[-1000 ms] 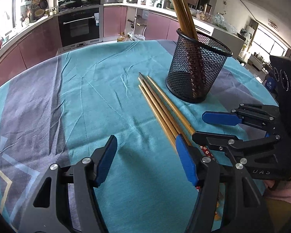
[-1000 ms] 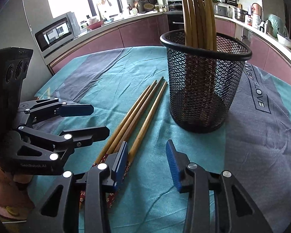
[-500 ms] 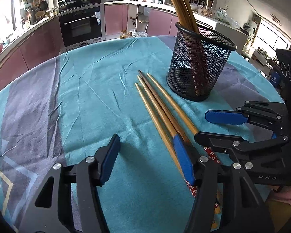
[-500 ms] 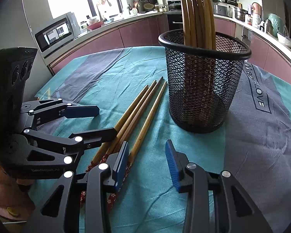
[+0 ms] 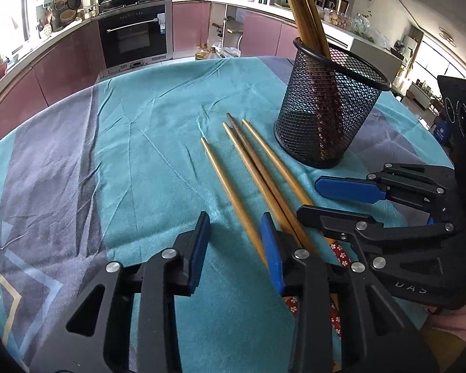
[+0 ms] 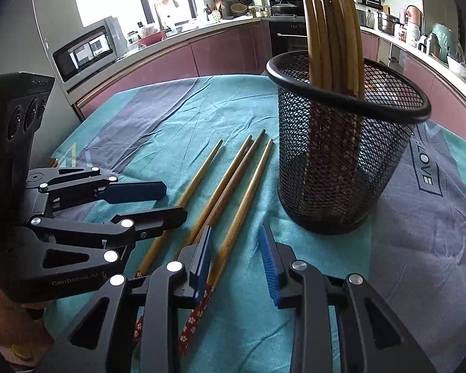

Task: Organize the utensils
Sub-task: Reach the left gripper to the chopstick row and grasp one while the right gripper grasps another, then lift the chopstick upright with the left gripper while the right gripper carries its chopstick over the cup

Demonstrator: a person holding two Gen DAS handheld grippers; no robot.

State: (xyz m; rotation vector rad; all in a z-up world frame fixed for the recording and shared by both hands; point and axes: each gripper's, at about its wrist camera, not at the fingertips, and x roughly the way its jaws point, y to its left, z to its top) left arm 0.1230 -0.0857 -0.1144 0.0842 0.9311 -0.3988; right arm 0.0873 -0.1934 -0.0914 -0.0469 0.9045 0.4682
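Picking step: our left claw (image 5: 235, 242) and right claw (image 6: 235, 259), just narrowing, each straddle loose chopsticks (image 5: 233, 192), not yet pinching. Next we close, lift into mesh holder (image 6: 341, 168).

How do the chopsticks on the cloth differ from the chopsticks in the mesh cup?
The chopsticks on the cloth lie flat; the chopsticks in the mesh cup stand nearly upright. The lying ones number four and are spread apart; the standing ones are bunched together. Both groups are wooden with a red patterned end.
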